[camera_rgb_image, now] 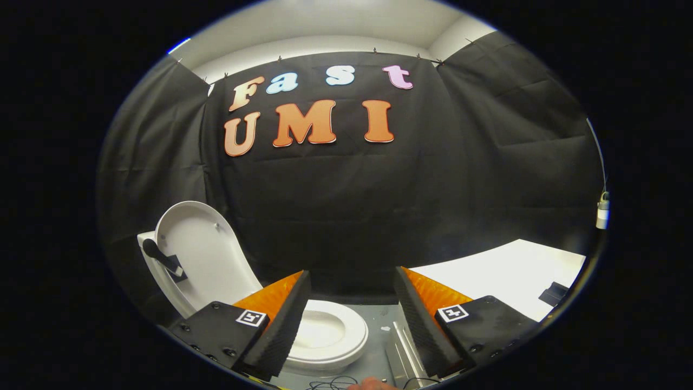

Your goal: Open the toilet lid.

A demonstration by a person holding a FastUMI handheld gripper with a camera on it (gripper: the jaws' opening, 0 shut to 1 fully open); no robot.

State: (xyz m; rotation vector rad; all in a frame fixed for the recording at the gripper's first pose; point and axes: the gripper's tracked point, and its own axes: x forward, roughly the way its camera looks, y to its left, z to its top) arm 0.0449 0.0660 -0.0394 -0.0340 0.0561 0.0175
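A small white toilet stands below my fingers, to the left. Its lid [203, 254] is raised and leans back upright, its inner face toward me, with a dark handle [159, 257] fixed on its left side. The white seat ring [330, 333] and bowl lie open, partly behind my left finger [281, 325]. My gripper [352, 279] is open, its fingers wide apart with nothing between them, above and slightly right of the seat. The right finger [419, 319] is over the grey floor plate.
A white tabletop [503, 276] with a dark object [555, 293] on it lies to the right, beyond the right finger. A grey metal plate [387, 338] with a rail sits beside the toilet. Black cables [330, 384] and a fingertip [373, 384] show below.
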